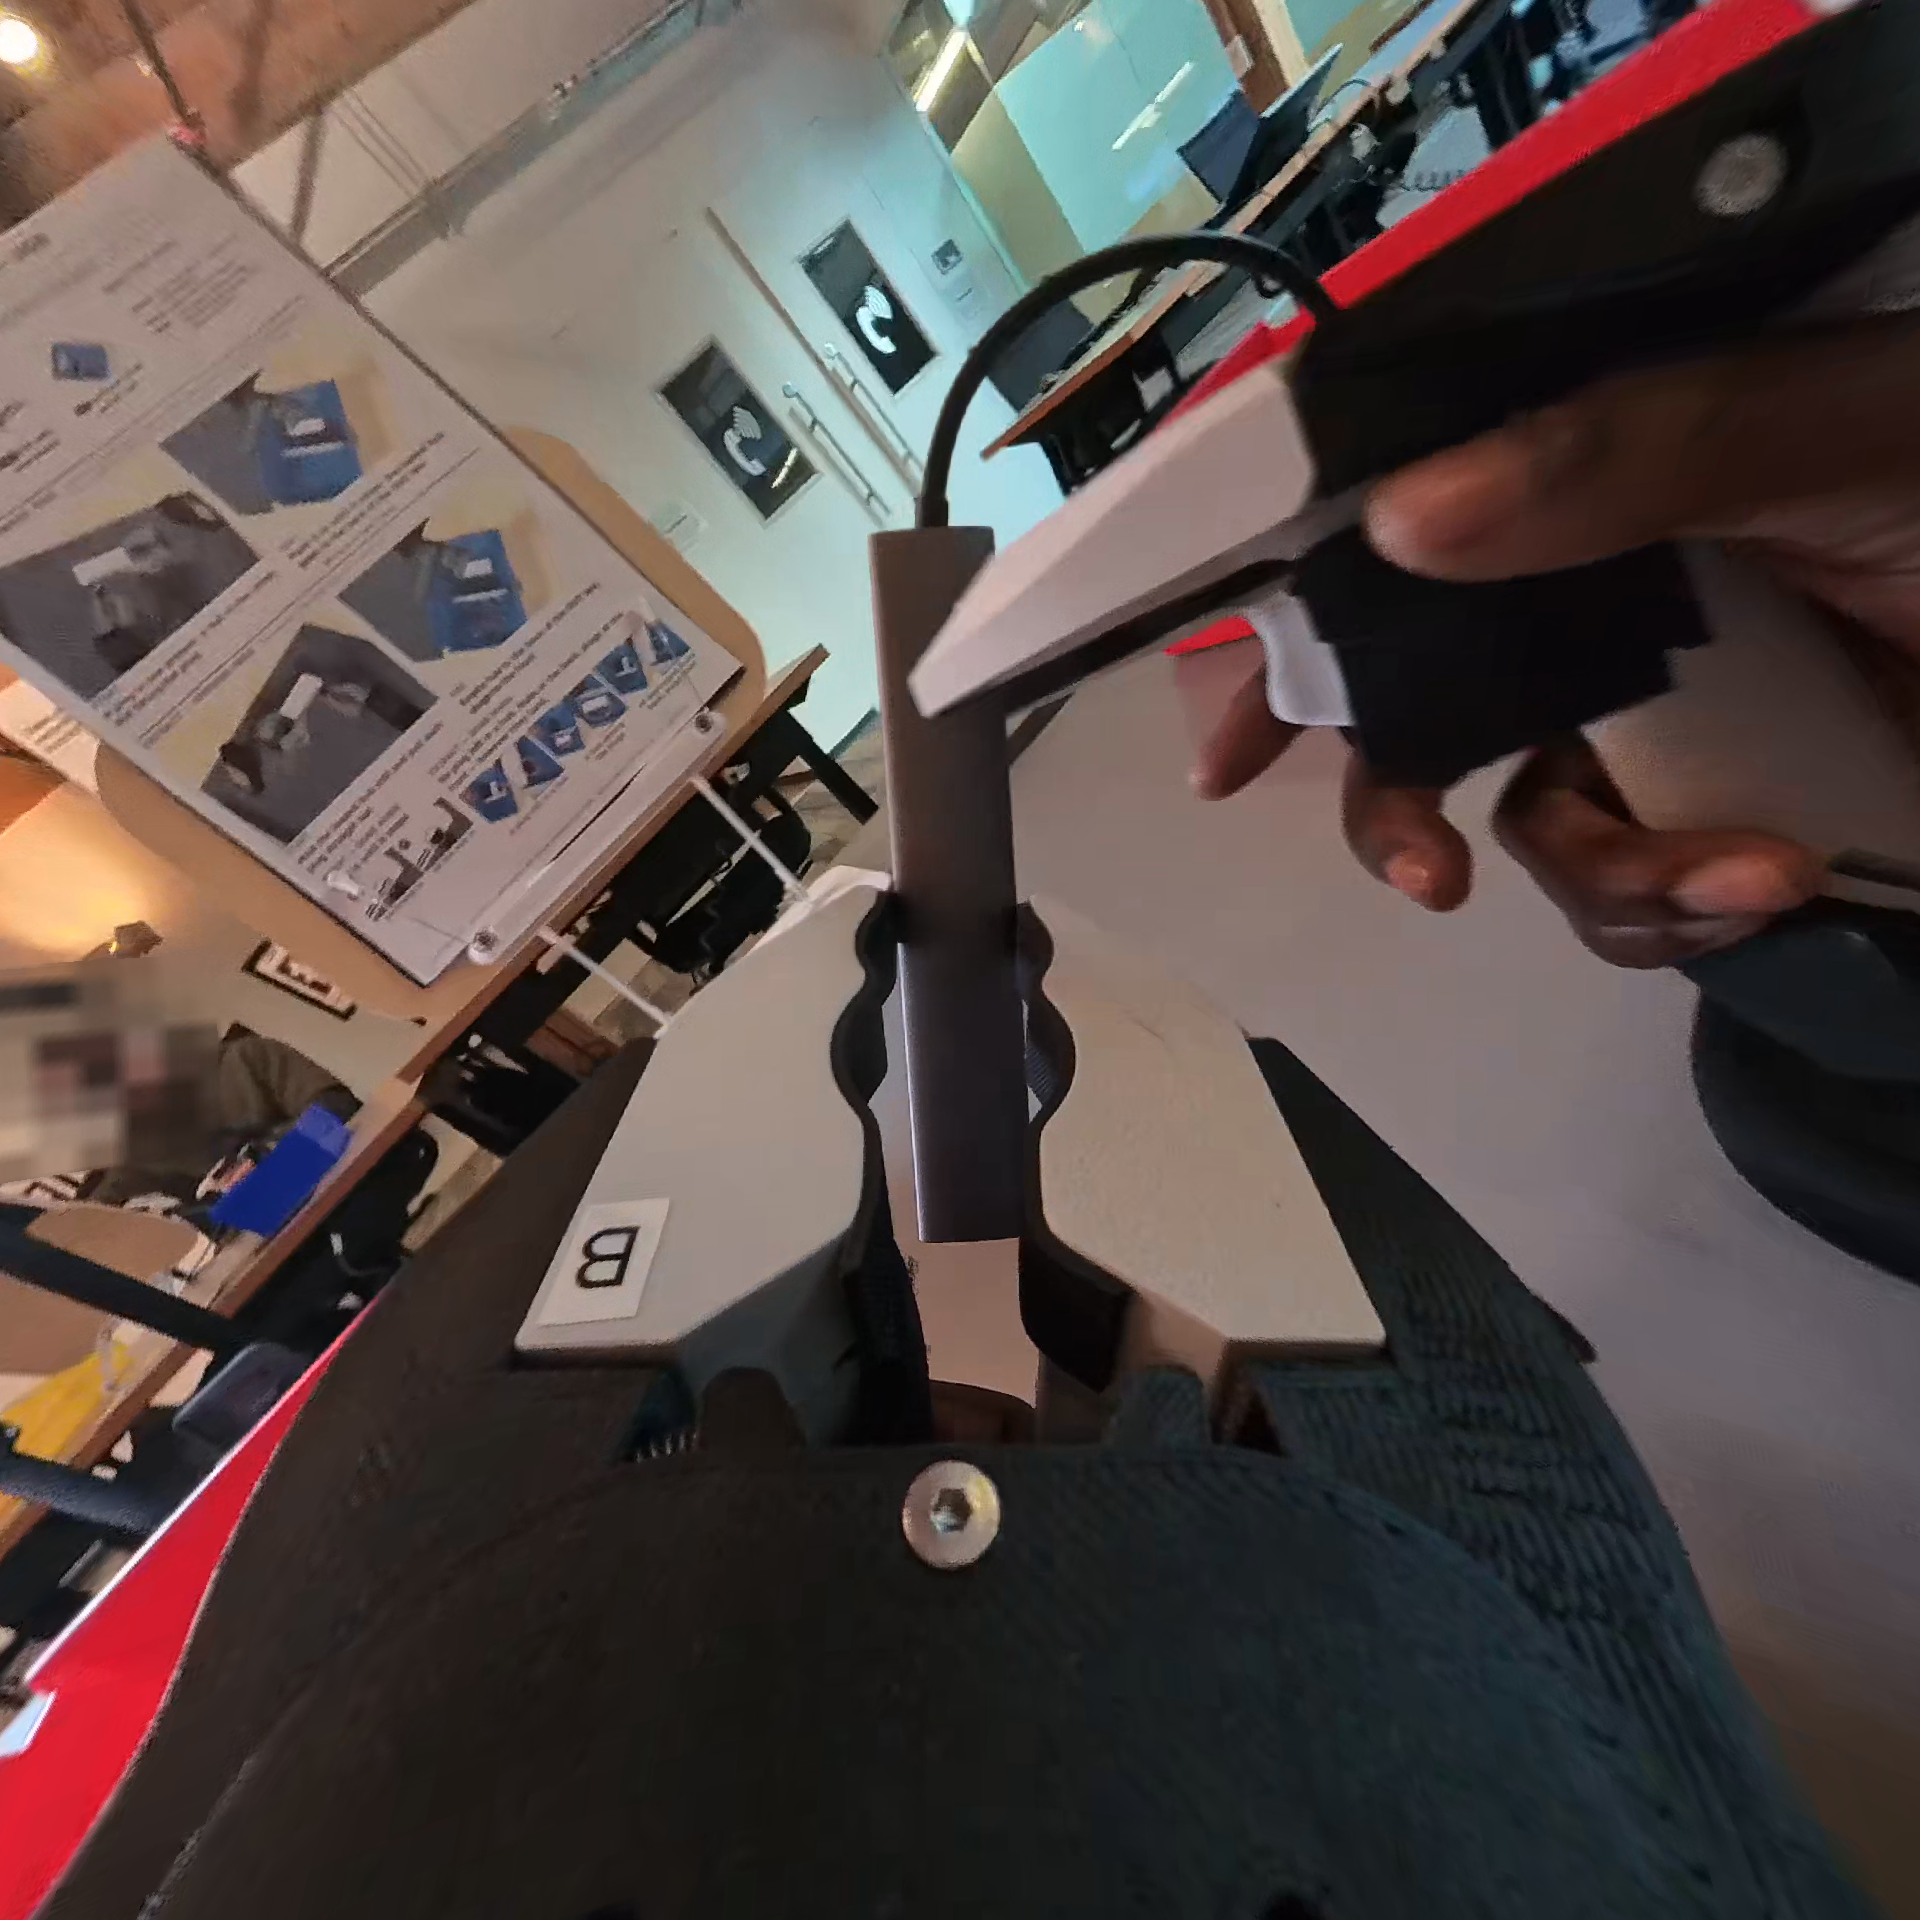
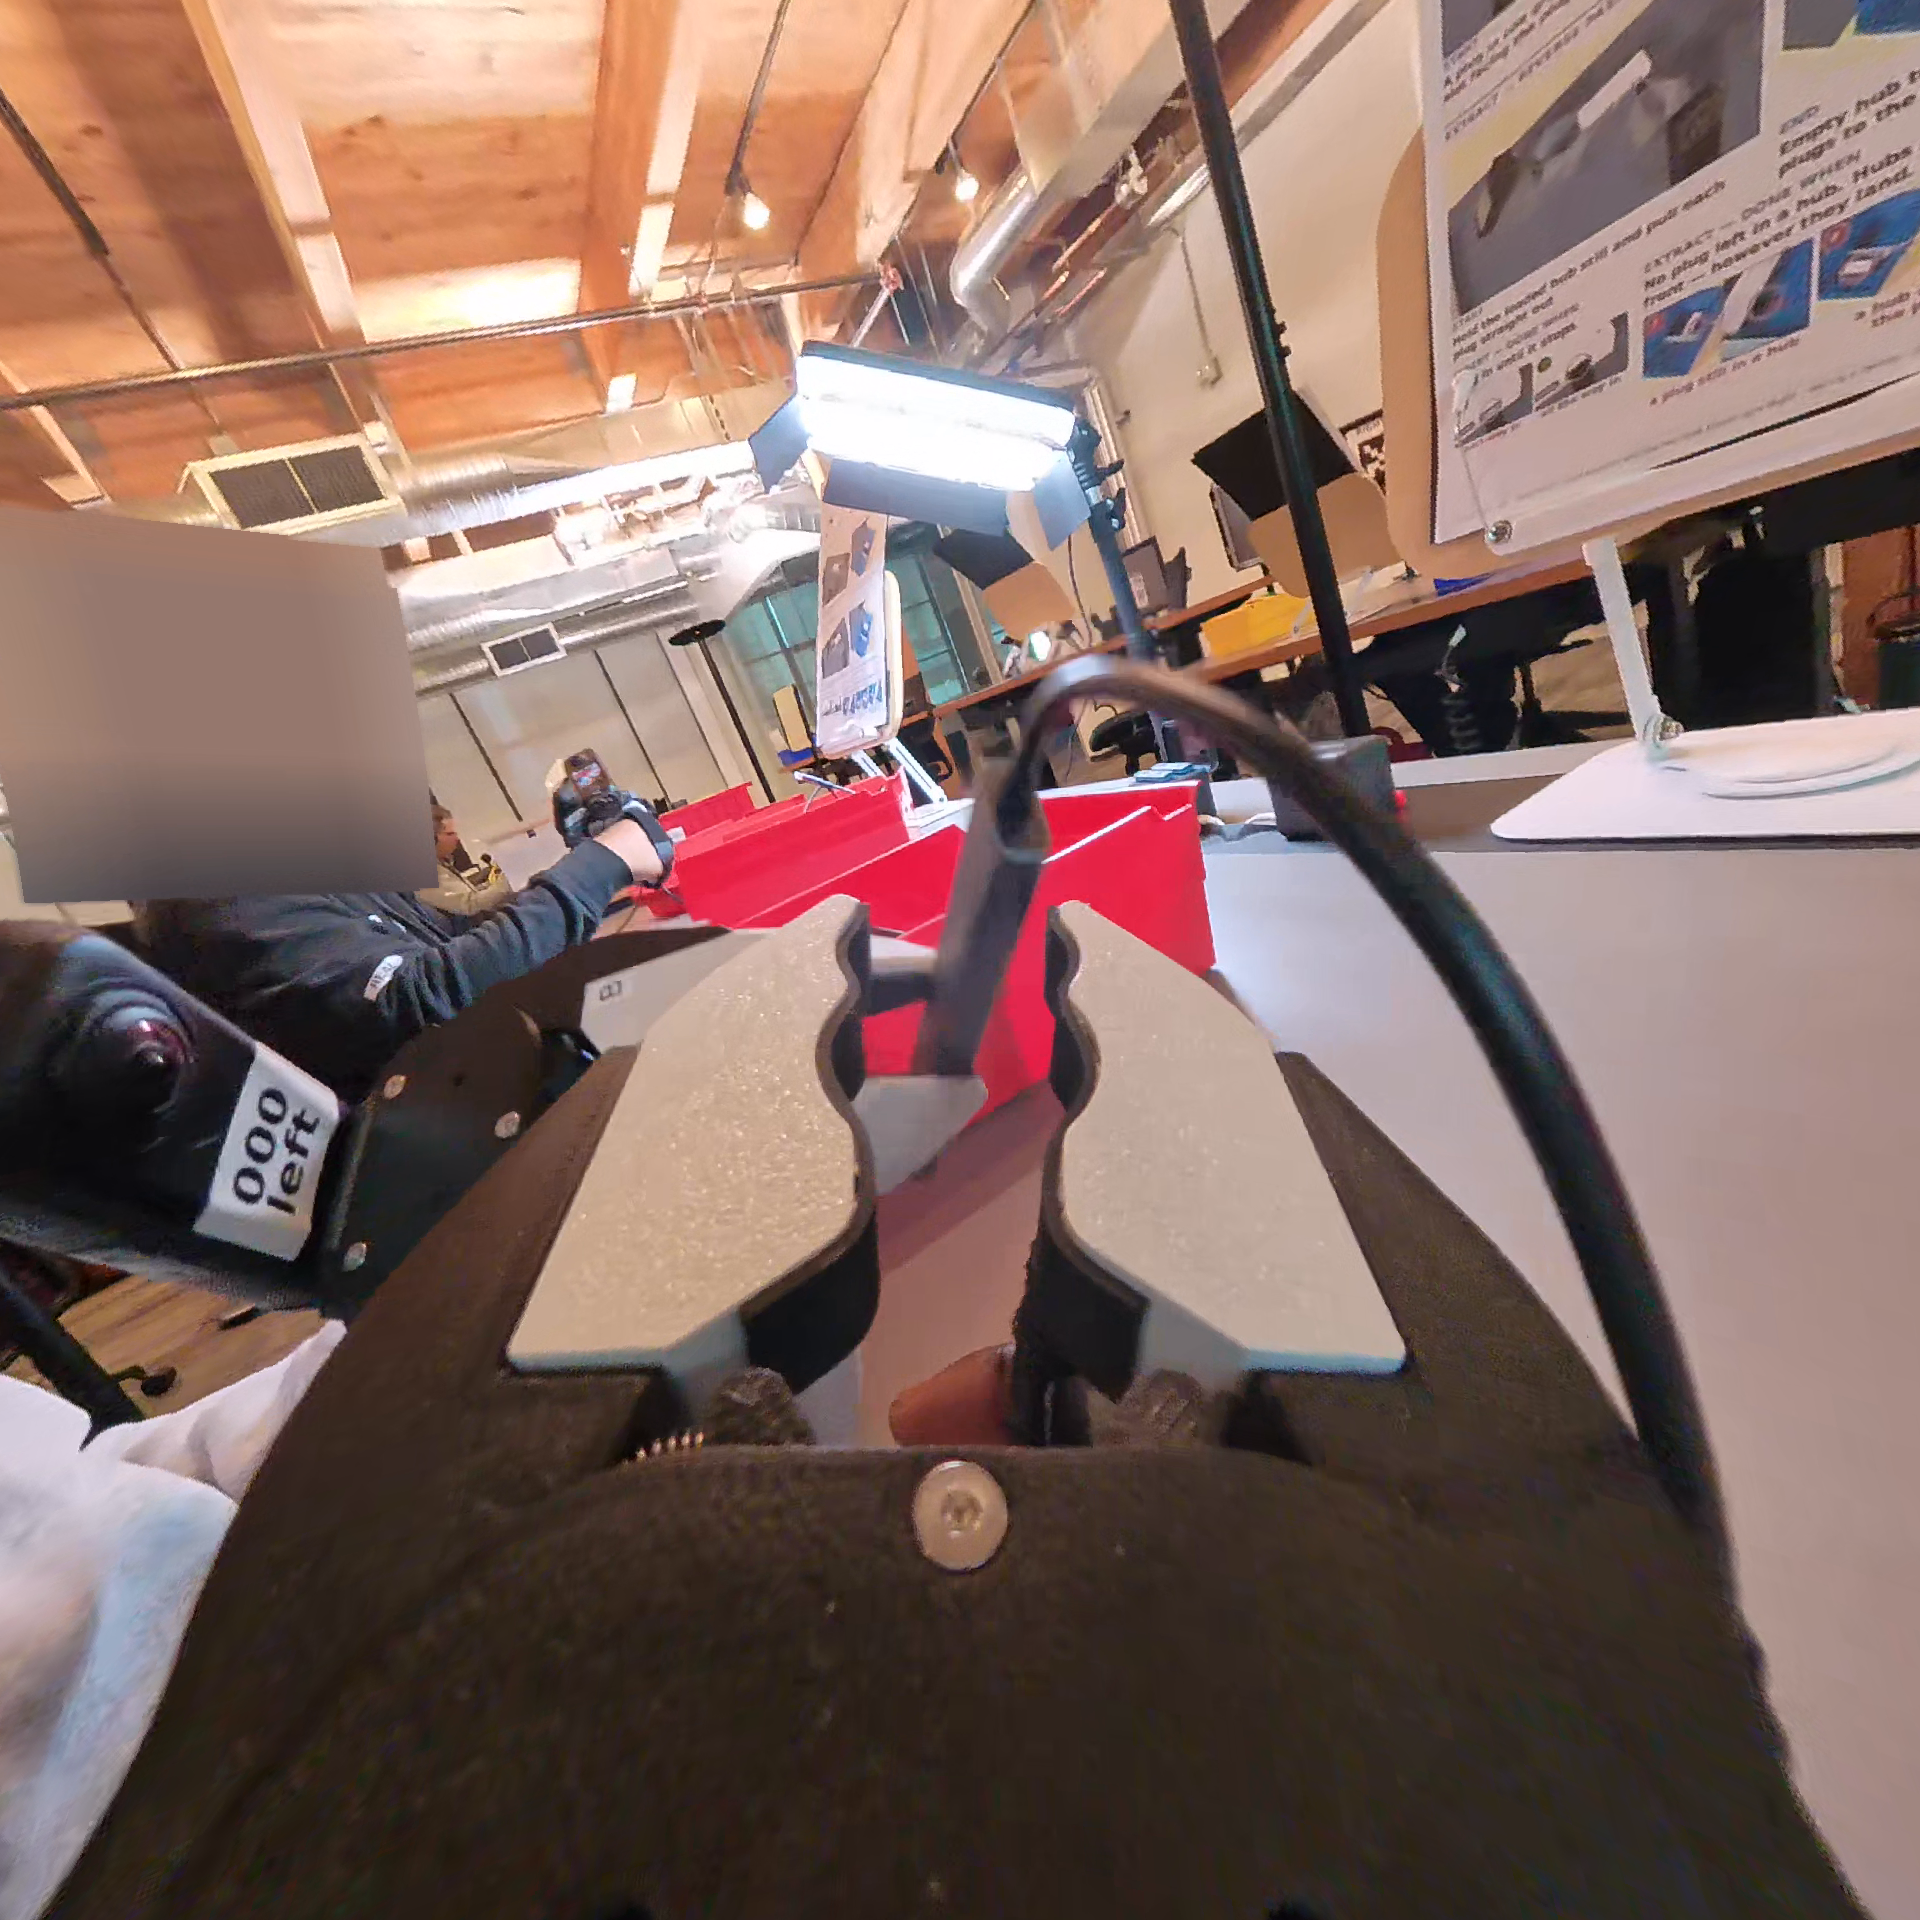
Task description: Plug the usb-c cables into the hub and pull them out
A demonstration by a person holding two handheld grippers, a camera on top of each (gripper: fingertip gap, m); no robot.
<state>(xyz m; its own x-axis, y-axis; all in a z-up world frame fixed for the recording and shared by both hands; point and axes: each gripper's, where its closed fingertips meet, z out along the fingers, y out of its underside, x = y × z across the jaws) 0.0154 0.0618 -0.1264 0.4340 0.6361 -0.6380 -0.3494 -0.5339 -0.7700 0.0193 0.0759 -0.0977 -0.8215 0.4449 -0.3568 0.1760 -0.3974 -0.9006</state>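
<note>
Left wrist view shows your left gripper (image 1: pixel 956 935) closed on the hub (image 1: pixel 951 883), a slim dark grey bar that stands upright between the two grey fingers (image 1: pixel 758 1122) and rises well past their tips. The tips pinch the bar partway along its length, and its lower end hangs free in the gap between the fingers. A black cable (image 1: pixel 1039 322) leaves the top end of the hub, arches up and over to the right, and passes behind your right gripper (image 1: pixel 1122 613). That gripper comes in from the upper right, held by your hand (image 1: pixel 1538 707), and one grey finger of it lies across the upper part of the hub.

From the right wrist view, your right gripper (image 2: pixel 956 940) is partly open, with a clear gap between its grey fingers (image 2: pixel 717 1132). The hub (image 2: pixel 982 935) shows in that gap, leaning slightly, and the left gripper's grey fingertip (image 2: pixel 914 1117) sits at its base. You cannot tell from this view whether the right fingers touch the hub. The black cable (image 2: pixel 1475 997) loops from the hub's top out to the right and down past the gripper's black body. A red bin (image 2: pixel 1101 873) stands behind the hub on the grey table (image 2: pixel 1662 1091). An instruction sheet (image 1: pixel 312 582) on a stand is farther back.
</note>
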